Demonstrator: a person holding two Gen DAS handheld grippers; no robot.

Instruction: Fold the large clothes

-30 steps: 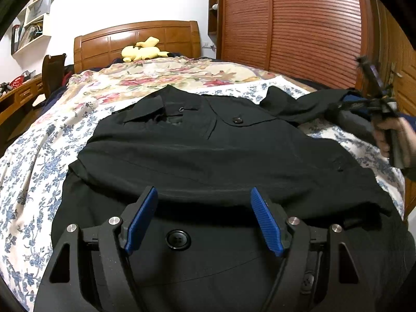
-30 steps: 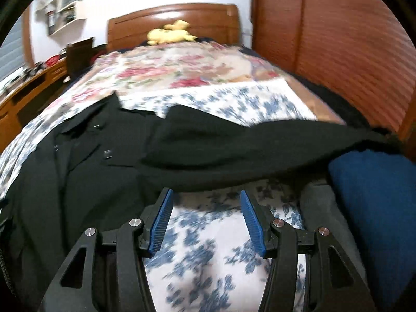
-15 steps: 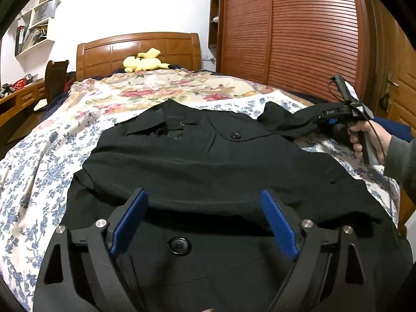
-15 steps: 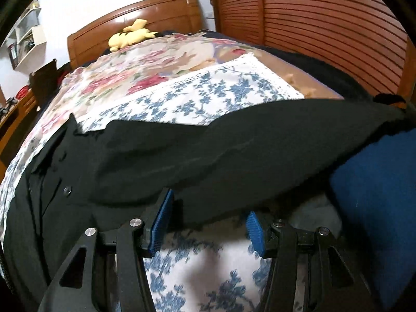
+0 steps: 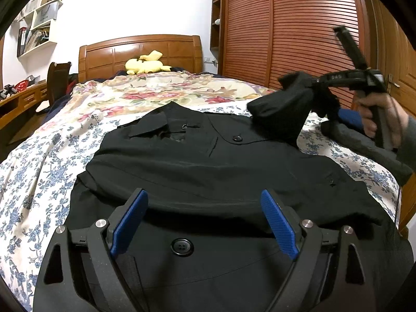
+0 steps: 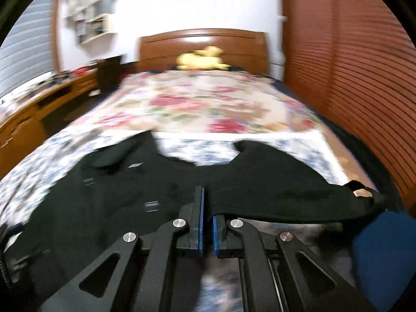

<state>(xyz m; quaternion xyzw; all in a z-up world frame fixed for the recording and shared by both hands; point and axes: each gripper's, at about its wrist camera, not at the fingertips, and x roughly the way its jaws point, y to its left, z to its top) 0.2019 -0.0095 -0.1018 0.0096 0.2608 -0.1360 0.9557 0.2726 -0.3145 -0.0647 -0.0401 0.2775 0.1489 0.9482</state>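
Observation:
A large black coat (image 5: 221, 166) lies spread on the bed, collar toward the headboard, its left sleeve folded across the body. My left gripper (image 5: 204, 223) is open and hovers just above the coat's lower front, near a black button (image 5: 182, 247). My right gripper (image 6: 206, 208) is shut on the coat's right sleeve (image 6: 273, 187) and holds it lifted off the bed. In the left wrist view the right gripper (image 5: 312, 84) shows at the right with the raised sleeve (image 5: 280, 109) hanging from it.
The bed has a floral sheet (image 5: 52, 156) and a wooden headboard (image 5: 140, 52) with a yellow plush toy (image 5: 145, 63). A wooden slatted wardrobe (image 5: 286, 31) runs along the right. Grey and blue folded clothes (image 5: 361, 135) lie at the bed's right edge. A desk (image 6: 39, 111) stands left.
My right gripper closed on the right sleeve and raised it off the bed, moving toward the coat's body. The left gripper stayed open over the coat's lower front.

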